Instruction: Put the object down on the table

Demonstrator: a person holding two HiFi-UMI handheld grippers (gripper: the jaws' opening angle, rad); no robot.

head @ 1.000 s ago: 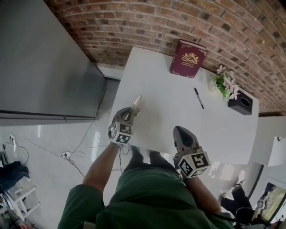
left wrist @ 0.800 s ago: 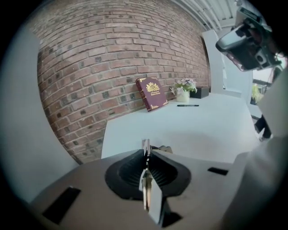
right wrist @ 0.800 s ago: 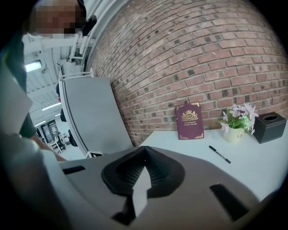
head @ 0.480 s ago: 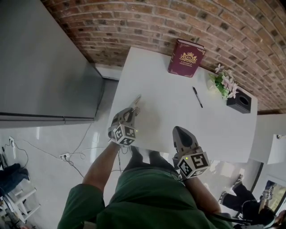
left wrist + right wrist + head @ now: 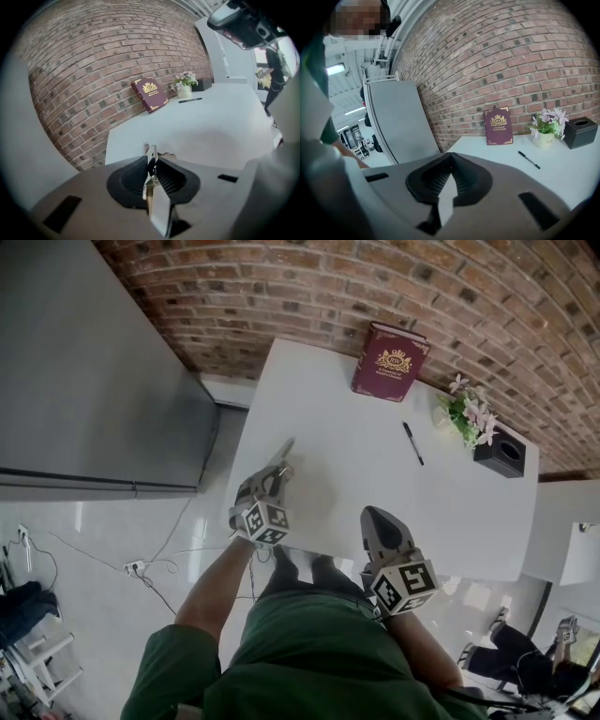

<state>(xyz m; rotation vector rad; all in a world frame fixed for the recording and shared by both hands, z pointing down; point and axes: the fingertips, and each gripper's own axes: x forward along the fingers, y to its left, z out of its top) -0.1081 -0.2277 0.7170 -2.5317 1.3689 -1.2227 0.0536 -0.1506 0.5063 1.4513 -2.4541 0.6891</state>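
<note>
A slim grey metal strip (image 5: 285,452) sticks out forward from my left gripper (image 5: 273,475), low over the white table (image 5: 375,479) near its front left edge. In the left gripper view the strip (image 5: 151,153) stands on edge between the two pads of the left gripper (image 5: 151,164). The jaws are opening, but the pads still sit against the strip. My right gripper (image 5: 376,522) hovers at the table's front edge, shut with nothing in it. The right gripper (image 5: 450,158) shows only its closed dark pads.
At the table's back a dark red book (image 5: 390,363) leans against the brick wall. A black pen (image 5: 412,443), a small flower pot (image 5: 466,415) and a black box (image 5: 506,454) lie to the right. A tall grey panel (image 5: 94,381) stands left of the table.
My left gripper has drifted slightly to the right with the strip still between its jaws. The right gripper has stayed where it was.
</note>
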